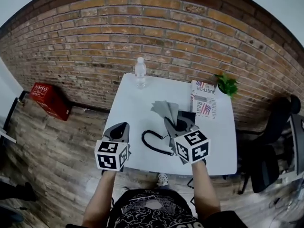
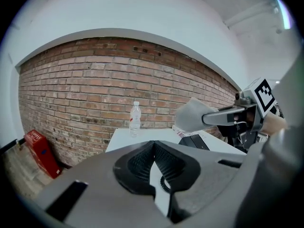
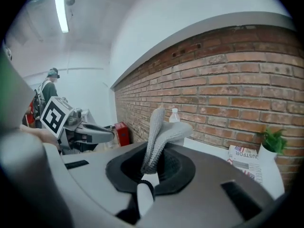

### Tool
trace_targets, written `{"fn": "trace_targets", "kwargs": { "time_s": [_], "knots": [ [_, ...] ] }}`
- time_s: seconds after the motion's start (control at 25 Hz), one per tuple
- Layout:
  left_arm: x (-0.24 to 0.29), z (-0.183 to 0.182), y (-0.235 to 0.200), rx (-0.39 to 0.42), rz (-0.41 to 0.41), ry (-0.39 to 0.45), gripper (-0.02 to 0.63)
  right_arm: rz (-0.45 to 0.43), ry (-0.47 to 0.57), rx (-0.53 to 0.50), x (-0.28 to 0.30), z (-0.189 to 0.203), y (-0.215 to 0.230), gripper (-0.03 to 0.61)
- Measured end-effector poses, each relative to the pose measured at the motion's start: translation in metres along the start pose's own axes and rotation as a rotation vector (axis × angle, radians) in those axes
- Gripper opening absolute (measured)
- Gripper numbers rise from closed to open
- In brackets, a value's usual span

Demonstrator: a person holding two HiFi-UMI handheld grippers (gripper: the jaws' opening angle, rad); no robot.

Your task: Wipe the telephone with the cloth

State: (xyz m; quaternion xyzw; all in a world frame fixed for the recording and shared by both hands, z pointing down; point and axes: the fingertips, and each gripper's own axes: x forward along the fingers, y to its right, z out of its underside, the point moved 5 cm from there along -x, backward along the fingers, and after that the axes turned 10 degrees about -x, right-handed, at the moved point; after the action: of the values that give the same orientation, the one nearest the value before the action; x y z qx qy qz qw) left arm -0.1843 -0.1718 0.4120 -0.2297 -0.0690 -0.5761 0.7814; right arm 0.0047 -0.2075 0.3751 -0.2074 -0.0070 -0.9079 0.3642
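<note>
A black telephone (image 1: 186, 117) sits on the white table (image 1: 137, 103), its coiled cord (image 1: 153, 143) trailing toward the near edge. My right gripper (image 1: 172, 123) hovers over the telephone's left side, shut on a grey cloth (image 1: 166, 109) that sticks out beyond the jaws. In the right gripper view the cloth (image 3: 161, 132) rises folded from between the jaws of the right gripper (image 3: 152, 165). My left gripper (image 1: 120, 130) is held over the table's near left corner, shut and empty; in its own view the left gripper (image 2: 154, 144) faces the telephone (image 2: 194, 141) and the cloth (image 2: 190, 115).
A clear water bottle (image 1: 140, 72) stands at the table's far edge. A folded newspaper (image 1: 203, 99) and a small green plant (image 1: 227, 85) are at the far right corner. A red crate (image 1: 50, 99) lies on the floor to the left, a black chair (image 1: 270, 146) to the right.
</note>
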Motion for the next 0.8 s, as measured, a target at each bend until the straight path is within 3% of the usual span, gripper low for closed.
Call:
{"fn": "trace_targets", "kwargs": {
  "time_s": [0.32, 0.8],
  "knots": [
    [0.006, 0.002, 0.016, 0.027, 0.027, -0.017, 0.006, 0.087, 0.053, 0.040, -0.020, 0.010, -0.002, 0.011],
    [0.010, 0.007, 0.028, 0.025, 0.051, -0.037, 0.006, 0.068, 0.044, 0.048, -0.020, 0.016, -0.003, 0.011]
  ]
}}
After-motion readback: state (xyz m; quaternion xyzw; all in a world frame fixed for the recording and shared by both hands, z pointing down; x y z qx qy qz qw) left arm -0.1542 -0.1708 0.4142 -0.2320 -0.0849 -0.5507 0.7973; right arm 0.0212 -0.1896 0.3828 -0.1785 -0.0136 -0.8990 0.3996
